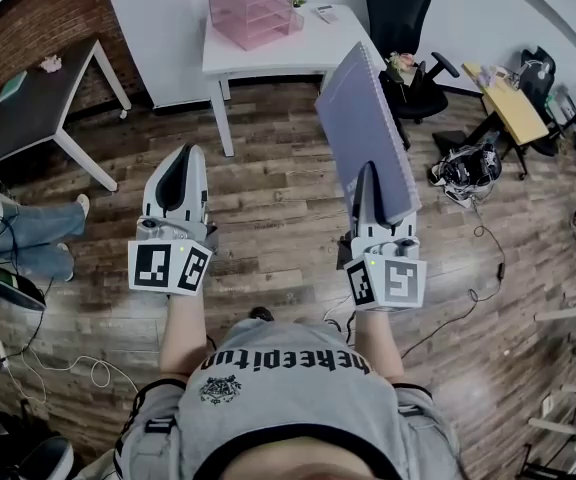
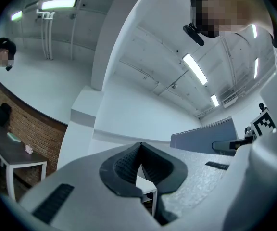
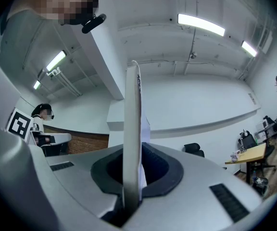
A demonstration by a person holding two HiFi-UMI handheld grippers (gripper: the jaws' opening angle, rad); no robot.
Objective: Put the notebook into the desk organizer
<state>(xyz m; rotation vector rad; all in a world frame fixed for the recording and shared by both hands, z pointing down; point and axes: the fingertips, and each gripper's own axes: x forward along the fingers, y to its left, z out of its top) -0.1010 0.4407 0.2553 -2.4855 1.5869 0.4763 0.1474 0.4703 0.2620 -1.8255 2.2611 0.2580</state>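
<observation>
My right gripper (image 1: 366,176) is shut on the lower edge of a grey spiral notebook (image 1: 368,118), which stands tilted above the wooden floor. In the right gripper view the notebook (image 3: 131,129) shows edge-on, pinched between the jaws of that gripper (image 3: 133,170). My left gripper (image 1: 180,160) is held level beside it, shut with nothing between its pads (image 2: 124,165). From the left gripper view the notebook (image 2: 203,136) appears off to the right. The pink desk organizer (image 1: 253,8) stands on a white table (image 1: 313,56) ahead, well apart from both grippers.
A black office chair (image 1: 403,23) stands right of the white table. A dark table (image 1: 28,98) and a seated person's legs (image 1: 28,233) are at the left. A yellow desk (image 1: 516,108), a bag (image 1: 463,168) and floor cables (image 1: 488,258) lie to the right.
</observation>
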